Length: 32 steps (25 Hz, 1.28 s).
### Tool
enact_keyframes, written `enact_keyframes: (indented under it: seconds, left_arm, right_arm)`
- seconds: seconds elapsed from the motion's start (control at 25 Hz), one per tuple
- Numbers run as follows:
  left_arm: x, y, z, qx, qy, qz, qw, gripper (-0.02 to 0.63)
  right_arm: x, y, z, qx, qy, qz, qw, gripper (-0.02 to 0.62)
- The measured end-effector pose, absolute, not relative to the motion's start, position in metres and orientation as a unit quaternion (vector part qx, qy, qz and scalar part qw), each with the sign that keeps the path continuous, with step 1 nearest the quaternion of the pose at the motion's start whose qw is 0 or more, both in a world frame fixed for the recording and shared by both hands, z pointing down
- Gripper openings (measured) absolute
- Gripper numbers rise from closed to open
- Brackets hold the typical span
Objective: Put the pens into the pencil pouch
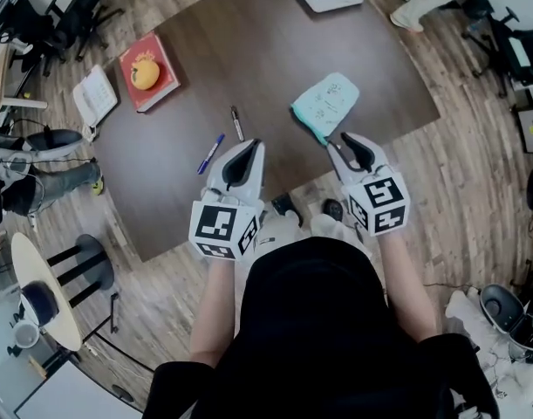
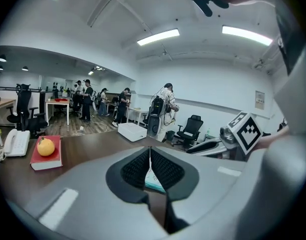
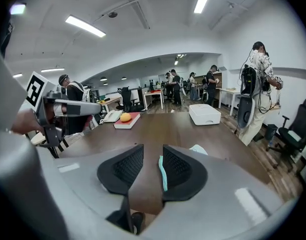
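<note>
left claw point(image 1: 247, 151) closed, empty, low over tabletop point(image 1: 249, 51). 2 pens lie loose just ahead of it: blue pen point(image 1: 211, 154), dark pen point(image 1: 237, 123). right claw point(image 1: 343, 143) jaws apart at near edge of teal pencil pouch point(image 1: 325, 105), not pinching it.

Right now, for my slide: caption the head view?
Left tool shut, right tool open, above a table with a blue pen, a dark pen and a teal pouch.

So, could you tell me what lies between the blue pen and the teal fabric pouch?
The head view shows one slim dark pen lying there on the brown table.
</note>
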<state>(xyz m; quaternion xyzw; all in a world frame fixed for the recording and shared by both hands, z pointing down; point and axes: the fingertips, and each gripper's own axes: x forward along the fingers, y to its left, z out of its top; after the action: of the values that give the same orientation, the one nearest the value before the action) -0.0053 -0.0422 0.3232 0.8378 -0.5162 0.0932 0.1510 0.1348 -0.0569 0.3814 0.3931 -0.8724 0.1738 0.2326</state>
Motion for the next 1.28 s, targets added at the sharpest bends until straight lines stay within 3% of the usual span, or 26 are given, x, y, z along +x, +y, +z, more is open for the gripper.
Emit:
enact_keyframes:
  seconds: [0.48,1.28]
  left_arm:
    - [-0.005,-0.064,0.364,0.875,-0.436,0.131,0.167,0.091]
    - [-0.014,-0.073,0.426,0.870,-0.421,0.158,0.203,0.097]
  right_arm:
    - [0.130,-0.066,0.436,0.441,-0.824,0.204,0.289,0.144]
    - [0.136,-0.083,0.527,0.477,-0.772,0.217,0.360,0.149]
